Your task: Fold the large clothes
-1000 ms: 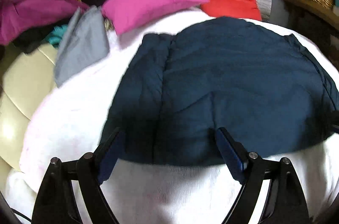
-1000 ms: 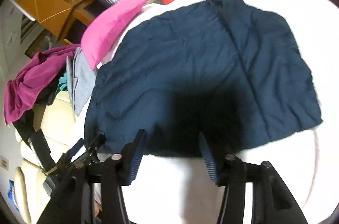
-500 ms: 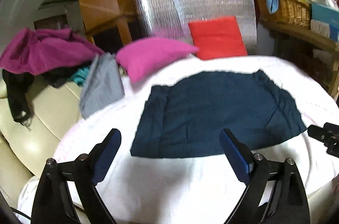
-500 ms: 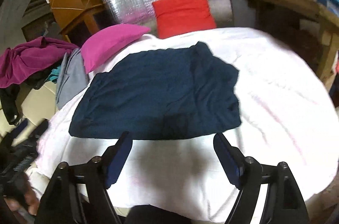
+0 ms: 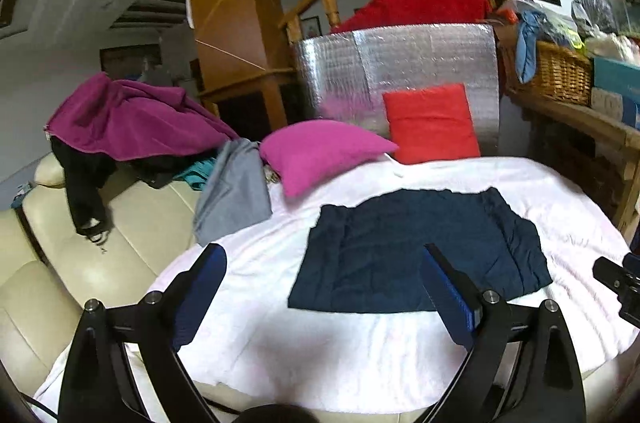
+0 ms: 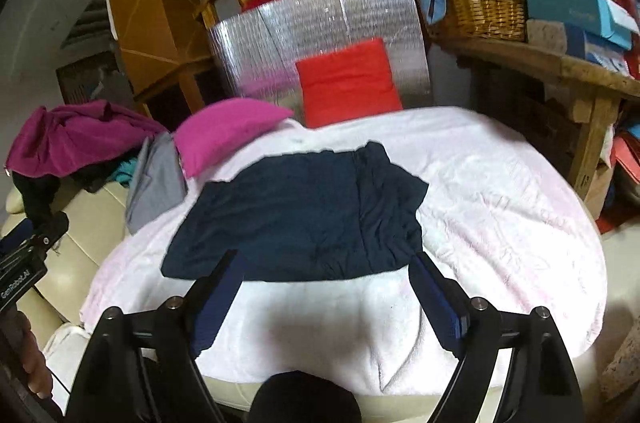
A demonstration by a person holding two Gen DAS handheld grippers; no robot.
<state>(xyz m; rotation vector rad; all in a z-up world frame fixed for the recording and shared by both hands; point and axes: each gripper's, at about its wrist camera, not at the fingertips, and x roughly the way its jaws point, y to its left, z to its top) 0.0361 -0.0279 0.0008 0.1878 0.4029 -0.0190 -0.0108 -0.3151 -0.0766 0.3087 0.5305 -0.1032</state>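
A navy blue garment lies folded into a flat rectangle on the white blanket; it also shows in the right wrist view. My left gripper is open and empty, held back above the blanket's near edge. My right gripper is open and empty too, just short of the garment's near edge. Part of the right gripper shows at the left wrist view's right edge.
A pink cushion and a red cushion lie at the back against a silver foil panel. A grey garment and a magenta one drape over the cream sofa. A wicker basket stands on a wooden shelf at right.
Both grippers have pulled back and up from the navy garment's near edge. The garment stays flat on the blanket.
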